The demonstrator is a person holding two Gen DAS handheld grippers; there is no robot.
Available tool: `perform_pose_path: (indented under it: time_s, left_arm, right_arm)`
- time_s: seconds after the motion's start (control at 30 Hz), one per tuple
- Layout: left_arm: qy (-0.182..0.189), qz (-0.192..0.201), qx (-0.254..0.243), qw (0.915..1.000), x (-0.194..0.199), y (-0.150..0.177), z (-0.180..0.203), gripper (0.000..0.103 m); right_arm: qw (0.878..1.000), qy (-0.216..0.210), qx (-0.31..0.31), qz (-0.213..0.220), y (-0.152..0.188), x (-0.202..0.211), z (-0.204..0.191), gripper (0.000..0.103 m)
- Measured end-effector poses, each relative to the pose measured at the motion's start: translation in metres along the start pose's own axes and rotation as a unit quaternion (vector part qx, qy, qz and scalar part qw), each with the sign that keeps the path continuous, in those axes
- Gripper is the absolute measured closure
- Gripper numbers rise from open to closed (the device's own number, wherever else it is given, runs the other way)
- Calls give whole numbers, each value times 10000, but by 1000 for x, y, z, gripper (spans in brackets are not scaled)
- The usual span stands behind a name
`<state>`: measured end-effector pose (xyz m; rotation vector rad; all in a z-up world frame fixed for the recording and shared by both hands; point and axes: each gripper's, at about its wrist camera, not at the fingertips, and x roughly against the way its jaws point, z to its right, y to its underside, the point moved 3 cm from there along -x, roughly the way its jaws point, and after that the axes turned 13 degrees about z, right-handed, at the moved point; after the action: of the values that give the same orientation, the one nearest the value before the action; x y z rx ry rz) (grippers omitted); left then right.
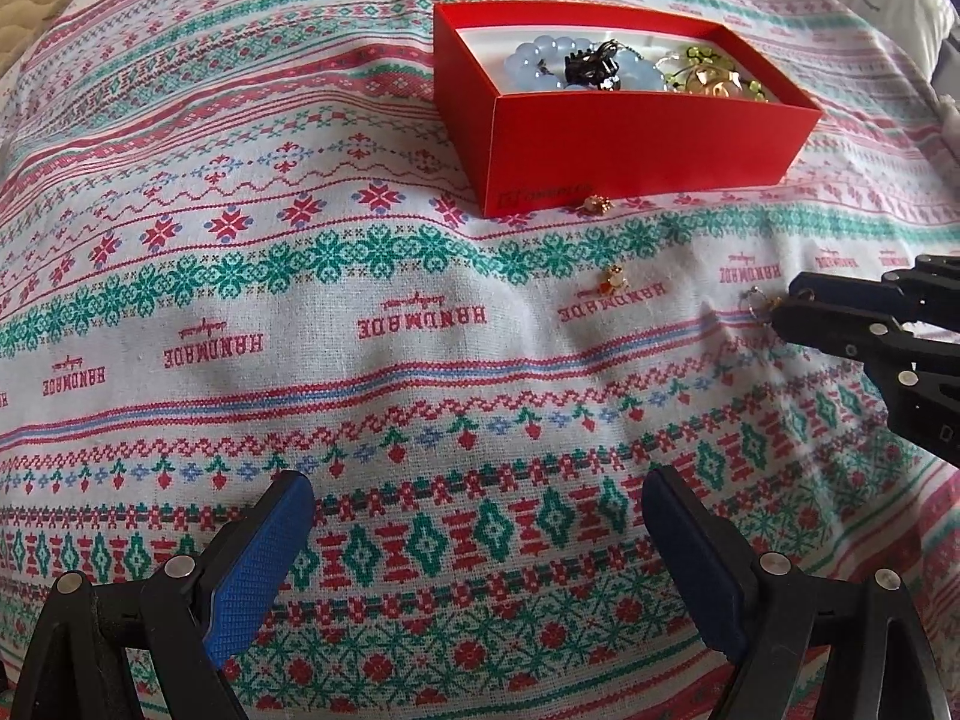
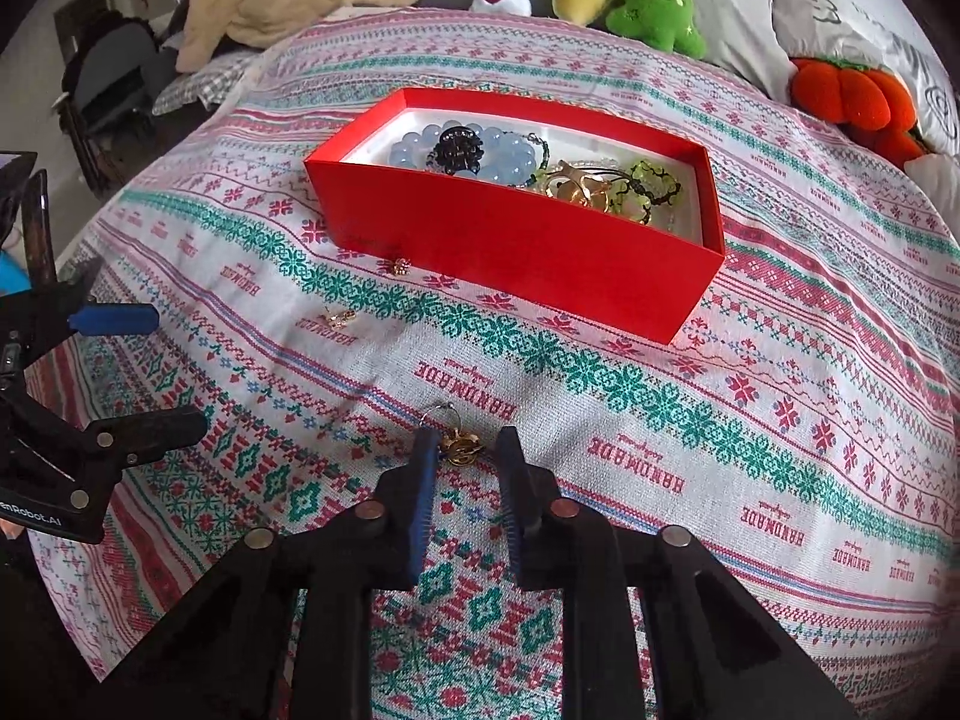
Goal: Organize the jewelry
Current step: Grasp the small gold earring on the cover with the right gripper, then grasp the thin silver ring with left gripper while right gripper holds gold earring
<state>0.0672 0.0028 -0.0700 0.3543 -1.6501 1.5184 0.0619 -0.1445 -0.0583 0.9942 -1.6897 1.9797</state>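
Over the cloth [image 2: 600,420], right hand-held gripper [image 2: 462,450] brackets gold earring [image 2: 459,450], unclosed.

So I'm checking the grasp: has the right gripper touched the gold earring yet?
Cannot tell. In the right wrist view the gold earring lies between the open right gripper fingers, close against the left pad, with no plain gap or contact visible.

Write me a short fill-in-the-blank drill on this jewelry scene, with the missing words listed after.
1. The open cardboard box holding the jewelry is coloured ____.
2. The right gripper has its fingers on either side of a small ____-coloured earring lying on the patterned cloth.
3. The round pale blue bead bracelet lies ____ the box.
4. The left gripper is open and holds ____.

Missing words: red; gold; inside; nothing
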Motion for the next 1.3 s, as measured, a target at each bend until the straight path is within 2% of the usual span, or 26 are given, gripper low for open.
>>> perform_pose_path:
  time_s: [0.17, 0.4, 0.5, 0.6, 0.67, 0.7, 0.77, 0.9, 1.13, 1.3]
  left_arm:
    - [161, 107, -88, 9998, -2, -6, 14, 11]
    - [455, 305, -532, 9971, -8, -13, 53, 13]
    - [673, 362, -813, 9938, -11, -15, 72, 19]
    - [920, 404, -1036, 9895, -15, -18, 92, 31]
    - [1089, 342, -1151, 9868, -18, -19, 102, 52]
    - [1118, 302, -1205, 9859, -21, -20, 106, 55]
    - [1084, 309, -1279, 9854, -25, -21, 111, 56]
    - [1133, 292, -1049, 9876, -36, -29, 110, 58]
    - [1210, 332, -950, 9875, -43, -33, 113, 66]
    - [1140, 354, -935, 9884, -44, -33, 111, 75]
  right_arm:
    - [10000, 17, -89, 0, 1, 5, 5, 87]
    - [9996, 142, -248, 10, 7, 17, 21, 87]
    - [9993, 217, -305, -53, 11, 21, 28, 87]
    - [9986, 302, -399, -160, 15, 23, 35, 87]
    - [9983, 311, -451, -186, 17, 25, 38, 87]
    - [9983, 314, -457, -188, 17, 27, 39, 87]
    - [9983, 310, -466, -189, 18, 29, 41, 87]
    - [9980, 308, -504, -233, 21, 32, 46, 87]
    - [9976, 316, -553, -286, 22, 33, 51, 87]
    - [9975, 323, -557, -291, 21, 34, 53, 87]
